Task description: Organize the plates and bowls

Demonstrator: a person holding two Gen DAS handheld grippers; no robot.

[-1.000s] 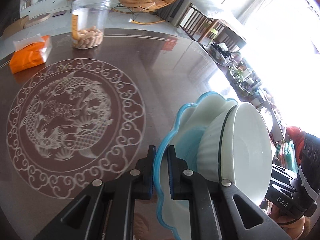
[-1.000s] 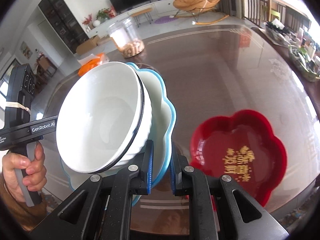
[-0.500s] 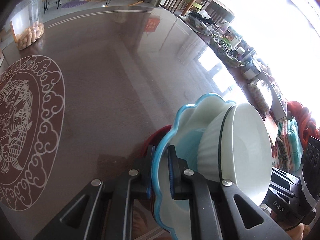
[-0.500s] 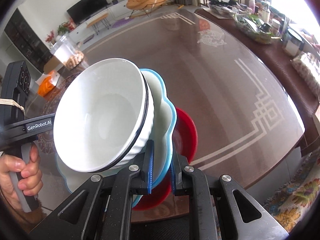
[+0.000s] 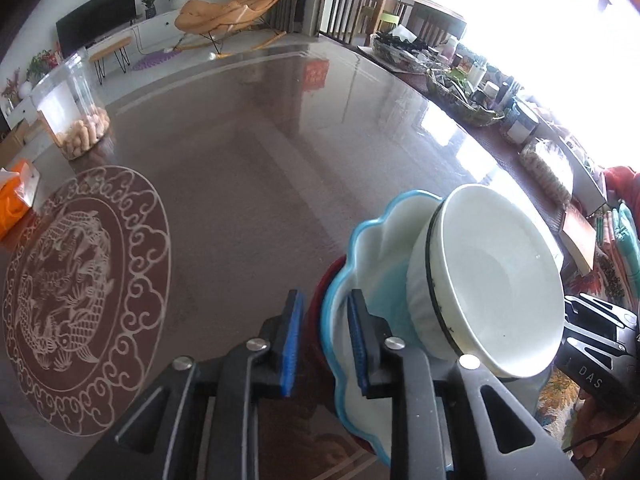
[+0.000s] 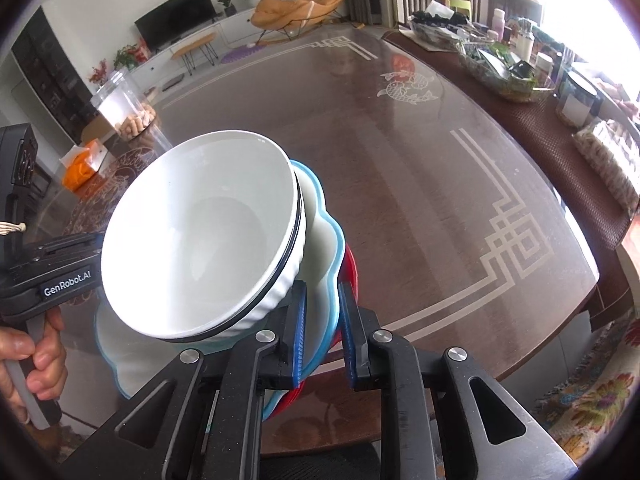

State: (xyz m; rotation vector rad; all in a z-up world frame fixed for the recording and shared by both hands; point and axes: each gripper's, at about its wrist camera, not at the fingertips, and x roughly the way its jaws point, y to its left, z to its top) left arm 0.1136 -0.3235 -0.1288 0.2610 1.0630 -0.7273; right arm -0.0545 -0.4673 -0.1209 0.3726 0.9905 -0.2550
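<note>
A white ribbed bowl (image 5: 488, 292) with a dark rim sits in a blue-rimmed scalloped plate (image 5: 372, 248), which rests on a red plate (image 5: 320, 300) on the brown table. In the right wrist view the bowl (image 6: 200, 240) sits on the blue plate (image 6: 324, 248), with the red plate (image 6: 352, 268) showing beneath. My left gripper (image 5: 324, 340) is open, its jaws on either side of the stacked plates' rims. My right gripper (image 6: 322, 332) is open around the opposite rims.
A clear jar of snacks (image 5: 72, 116) and an orange tissue pack (image 5: 12, 200) stand at the far left. A carved fish medallion (image 5: 80, 288) marks the tabletop. Baskets and bottles (image 6: 508, 68) crowd a side table to the right. The table's front edge (image 6: 480, 380) is close.
Both grippers held the blue plate with the bowl and carried it over the red plate. Now the stack rests on the red plate and both grippers have opened.
</note>
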